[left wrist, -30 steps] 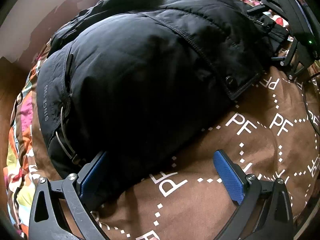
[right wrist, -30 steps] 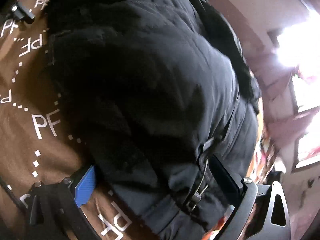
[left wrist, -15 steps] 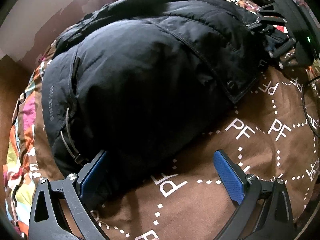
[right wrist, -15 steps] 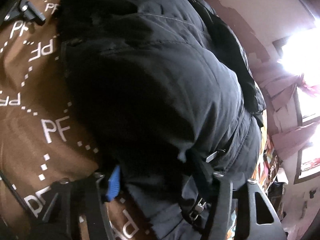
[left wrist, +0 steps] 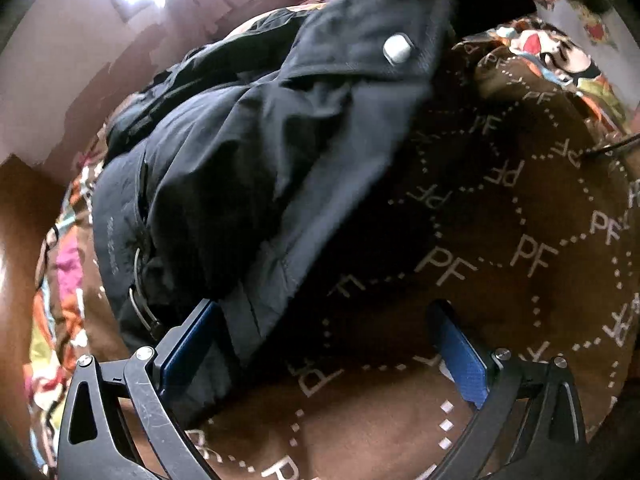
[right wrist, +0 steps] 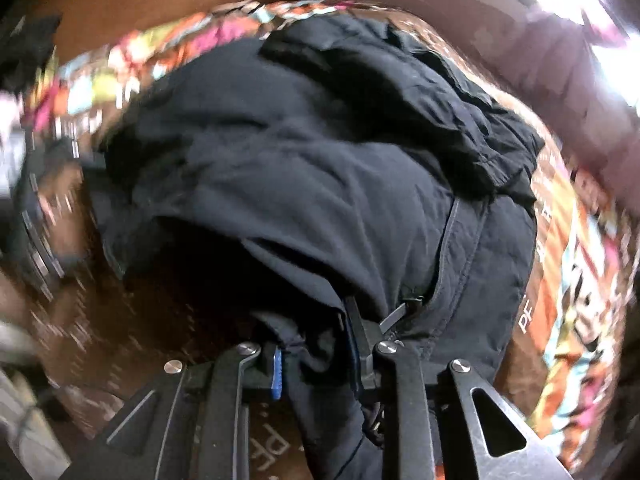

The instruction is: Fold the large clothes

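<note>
1. My right gripper [right wrist: 316, 360] is pinched nearly closed on a fold of the black jacket [right wrist: 320, 184], with cloth bunched between the blue pads [right wrist: 277, 376].
2. My left gripper [left wrist: 320, 352] is spread wide; its left pad [left wrist: 188, 344] touches the jacket's hem, and its right pad [left wrist: 460, 356] stands apart over the blanket [left wrist: 520, 248].
3. The jacket [left wrist: 248, 168] lies heaped on the brown "PF" blanket, towards the blanket's left edge in the left view; one flap with a metal snap [left wrist: 397, 49] is lifted up above the rest.
4. A bright patterned sheet [right wrist: 580, 300] shows beyond the blanket's edges.
5. The right view is motion-blurred, so the dark device [right wrist: 36, 232] at its left is probably my other gripper, but I can't be sure.
</note>
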Demonstrator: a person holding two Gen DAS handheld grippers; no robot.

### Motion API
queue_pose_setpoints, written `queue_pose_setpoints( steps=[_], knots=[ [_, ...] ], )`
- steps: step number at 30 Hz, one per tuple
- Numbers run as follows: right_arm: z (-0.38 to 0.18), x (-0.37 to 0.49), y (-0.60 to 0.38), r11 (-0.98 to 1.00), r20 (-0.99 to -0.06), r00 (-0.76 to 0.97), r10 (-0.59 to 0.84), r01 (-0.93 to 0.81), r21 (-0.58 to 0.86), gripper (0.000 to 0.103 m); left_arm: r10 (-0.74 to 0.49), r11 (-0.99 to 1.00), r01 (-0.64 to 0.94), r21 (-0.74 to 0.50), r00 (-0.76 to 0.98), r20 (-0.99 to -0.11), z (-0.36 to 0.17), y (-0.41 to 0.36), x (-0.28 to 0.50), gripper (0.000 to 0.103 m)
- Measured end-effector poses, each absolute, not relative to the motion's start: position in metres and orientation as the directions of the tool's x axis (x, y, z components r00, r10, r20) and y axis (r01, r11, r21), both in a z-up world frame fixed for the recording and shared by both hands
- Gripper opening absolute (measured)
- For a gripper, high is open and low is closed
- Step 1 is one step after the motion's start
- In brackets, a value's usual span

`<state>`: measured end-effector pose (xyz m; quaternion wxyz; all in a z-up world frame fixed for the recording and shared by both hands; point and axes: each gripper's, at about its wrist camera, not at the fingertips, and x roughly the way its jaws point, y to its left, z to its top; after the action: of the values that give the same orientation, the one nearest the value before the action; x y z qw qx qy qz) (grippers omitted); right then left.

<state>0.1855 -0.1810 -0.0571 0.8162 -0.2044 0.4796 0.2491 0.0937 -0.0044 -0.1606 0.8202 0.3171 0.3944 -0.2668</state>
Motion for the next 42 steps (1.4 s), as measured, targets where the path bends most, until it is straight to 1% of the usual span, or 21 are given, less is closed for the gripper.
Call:
queue_pose_setpoints(
  steps=[4,7,13,15,17,18,19,20,21,23,26,28,33,34,35,36,37,38,39,40,42],
  knots=[
    [-0.035,0.204,-0.183,0.824,-0.883,0.372,0.287,-0.566,0.030,0.022,-0.136,0.657,0.656,0.373,0.589,-0.796,-0.168,-0.007,0.105,0.101],
    [-0.024,0.210,-0.183,0.830,-0.874,0.361,0.325,-0.552,0.081,0.021,-0.099,0.662,0.632,0.402,0.605,-0.790,-0.172,-0.009,0.118,0.101],
    [-0.013,0.210,-0.183,0.829,-0.863,0.368,0.346,-0.550,0.098,0.021,-0.031,0.735,0.516,0.440,0.674,-0.738,-0.166,-0.001,0.134,0.100],
    [-0.012,0.209,-0.186,0.832,-0.859,0.370,0.353,-0.544,0.108,0.021,-0.010,0.755,0.476,0.451,0.697,-0.717,-0.162,0.002,0.136,0.086],
    [-0.011,0.209,-0.189,0.833,-0.856,0.372,0.358,-0.541,0.113,0.021,0.003,0.764,0.451,0.460,0.711,-0.703,-0.157,0.004,0.137,0.063],
    [-0.011,0.209,-0.190,0.834,-0.856,0.372,0.359,-0.540,0.115,0.021,-0.006,0.766,0.451,0.458,0.718,-0.696,-0.151,0.006,0.135,0.057],
    [-0.011,0.208,-0.191,0.834,-0.856,0.372,0.360,-0.540,0.116,0.021,-0.021,0.769,0.453,0.451,0.723,-0.691,-0.146,0.008,0.135,0.047],
    [-0.012,0.207,-0.191,0.833,-0.855,0.374,0.360,-0.541,0.114,0.021,-0.036,0.772,0.455,0.443,0.728,-0.685,-0.140,0.010,0.135,0.039],
    [-0.012,0.205,-0.192,0.832,-0.854,0.379,0.357,-0.545,0.106,0.021,-0.050,0.774,0.457,0.439,0.734,-0.677,-0.134,0.011,0.134,0.036],
    [-0.015,0.200,-0.193,0.828,-0.853,0.388,0.348,-0.555,0.086,0.021,-0.071,0.771,0.458,0.442,0.752,-0.655,-0.124,0.012,0.135,0.025],
    [-0.023,0.192,-0.200,0.826,-0.857,0.394,0.331,-0.560,0.062,0.021,-0.101,0.772,0.459,0.440,0.771,-0.629,-0.106,0.009,0.137,0.018],
    [-0.030,0.185,-0.204,0.824,-0.863,0.400,0.309,-0.565,0.034,0.022,-0.129,0.774,0.469,0.426,0.775,-0.619,-0.092,0.007,0.141,0.015],
    [-0.047,0.165,-0.209,0.800,-0.878,0.409,0.249,-0.598,-0.051,0.026,-0.197,0.797,0.479,0.368,0.782,-0.591,-0.047,0.004,0.159,0.012],
    [-0.048,0.161,-0.210,0.794,-0.876,0.413,0.250,-0.606,-0.060,0.028,-0.200,0.799,0.478,0.366,0.784,-0.588,-0.042,0.002,0.162,0.012],
    [-0.050,0.156,-0.210,0.787,-0.873,0.417,0.252,-0.613,-0.065,0.034,-0.202,0.800,0.477,0.364,0.785,-0.586,-0.036,0.000,0.164,0.012],
    [-0.051,0.152,-0.210,0.782,-0.871,0.419,0.257,-0.620,-0.067,0.044,-0.202,0.803,0.475,0.360,0.786,-0.584,-0.028,-0.004,0.168,0.012],
    [-0.053,0.147,-0.210,0.778,-0.867,0.426,0.260,-0.624,-0.073,0.051,-0.202,0.805,0.473,0.357,0.786,-0.585,-0.025,-0.006,0.171,0.012],
    [-0.055,0.143,-0.209,0.774,-0.861,0.440,0.253,-0.627,-0.093,0.060,-0.201,0.808,0.471,0.354,0.785,-0.586,-0.022,-0.007,0.172,0.011],
    [-0.057,0.136,-0.206,0.765,-0.851,0.468,0.240,-0.630,-0.131,0.063,-0.197,0.813,0.465,0.351,0.786,-0.586,-0.018,-0.011,0.174,0.011],
    [-0.061,0.127,-0.201,0.750,-0.833,0.508,0.218,-0.633,-0.190,0.063,-0.194,0.815,0.462,0.350,0.787,-0.586,-0.016,-0.014,0.175,0.011],
    [-0.070,0.115,-0.193,0.731,-0.821,0.544,0.175,-0.630,-0.262,0.064,-0.190,0.818,0.454,0.353,0.793,-0.579,-0.013,-0.017,0.178,0.011]
  ],
)
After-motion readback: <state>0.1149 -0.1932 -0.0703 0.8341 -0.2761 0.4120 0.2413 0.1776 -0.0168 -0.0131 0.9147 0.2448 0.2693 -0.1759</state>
